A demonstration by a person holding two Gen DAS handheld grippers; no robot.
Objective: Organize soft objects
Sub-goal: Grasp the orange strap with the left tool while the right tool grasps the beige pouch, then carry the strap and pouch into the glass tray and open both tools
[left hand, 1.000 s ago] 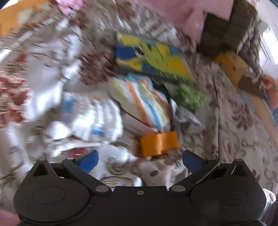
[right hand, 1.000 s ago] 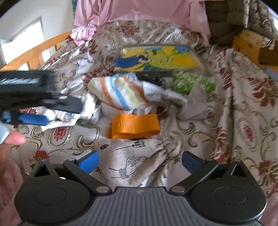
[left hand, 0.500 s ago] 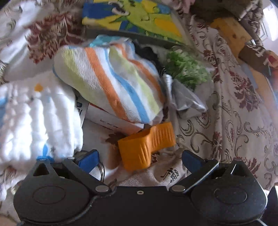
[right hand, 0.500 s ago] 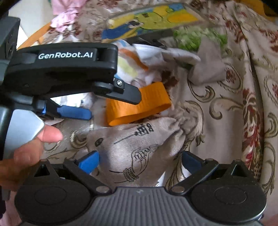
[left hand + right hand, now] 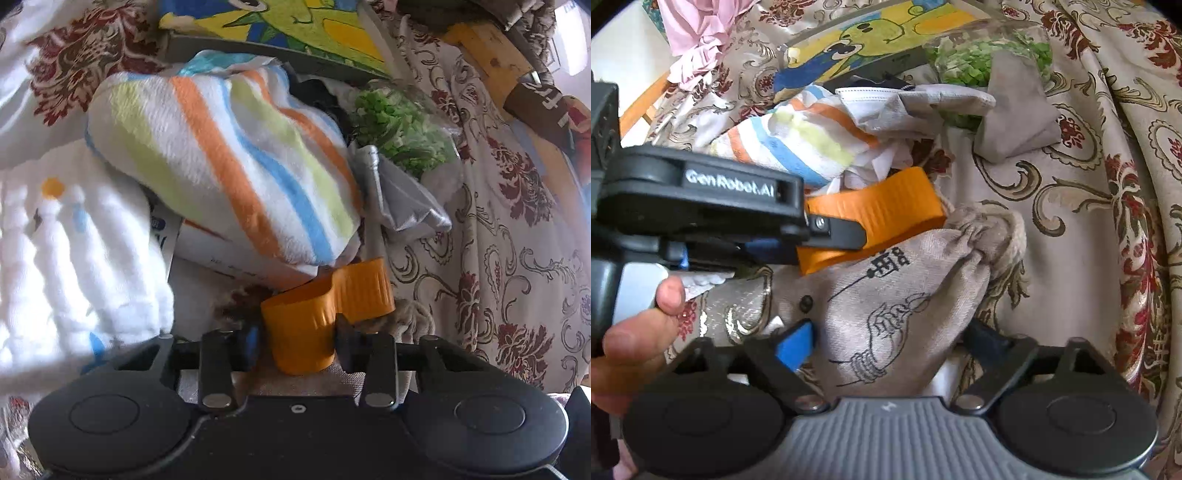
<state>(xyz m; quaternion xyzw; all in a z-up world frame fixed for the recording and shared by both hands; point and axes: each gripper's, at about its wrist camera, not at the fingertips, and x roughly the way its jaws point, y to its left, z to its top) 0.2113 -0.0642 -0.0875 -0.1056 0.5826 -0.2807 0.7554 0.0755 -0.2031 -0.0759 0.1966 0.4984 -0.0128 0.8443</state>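
My left gripper is shut on the near end of an orange ribbed band, which bends where the pads pinch it. In the right wrist view the left gripper clamps that band. My right gripper has closed partway around a beige drawstring pouch with a printed hand drawing; its fingers press the pouch sides. A striped towel lies just beyond the band, with a white quilted cloth to its left.
A grey cloth and a bag of green pieces lie behind the pile. A colourful picture board rests at the back. A white box sits under the towel. Everything lies on a floral bedspread.
My left gripper moved forward and closed on the orange band. My right gripper moved in and narrowed around the pouch.
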